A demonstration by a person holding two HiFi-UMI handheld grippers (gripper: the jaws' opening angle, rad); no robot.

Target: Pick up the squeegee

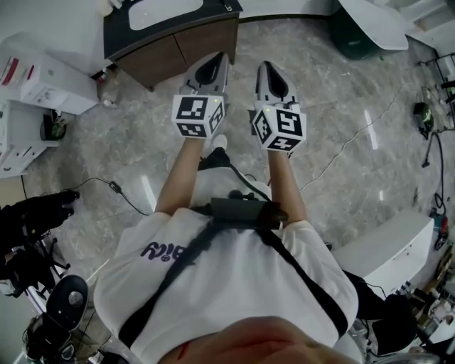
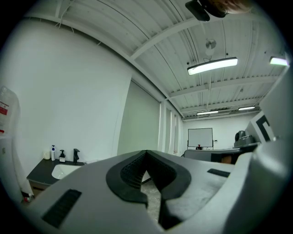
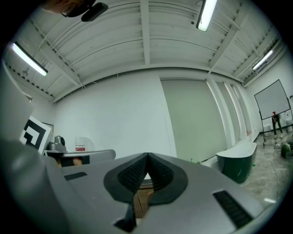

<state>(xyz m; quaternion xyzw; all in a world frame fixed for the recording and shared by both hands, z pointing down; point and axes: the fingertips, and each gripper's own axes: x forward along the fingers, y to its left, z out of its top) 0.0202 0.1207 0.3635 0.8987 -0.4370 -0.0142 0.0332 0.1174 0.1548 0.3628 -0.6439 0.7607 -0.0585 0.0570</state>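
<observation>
The floor [image 1: 341, 106] is grey and marbled, with pale veins and white glints. At the far left, a cabinet [image 1: 192, 46] shows brown wood grain under a black top, with a white basin [image 1: 160, 11]. The left gripper [image 1: 215, 60] and right gripper [image 1: 266, 67] are light grey with black ribbed pads [image 2: 132, 171]. Each carries a cube [image 1: 199, 116] of black-and-white square markers. The person's shirt [image 1: 234, 284] is white with purple lettering, crossed by black straps [image 1: 170, 277]. At the far right, a bin [image 1: 355, 35] is dark green. The walls [image 3: 119, 119] are white.
</observation>
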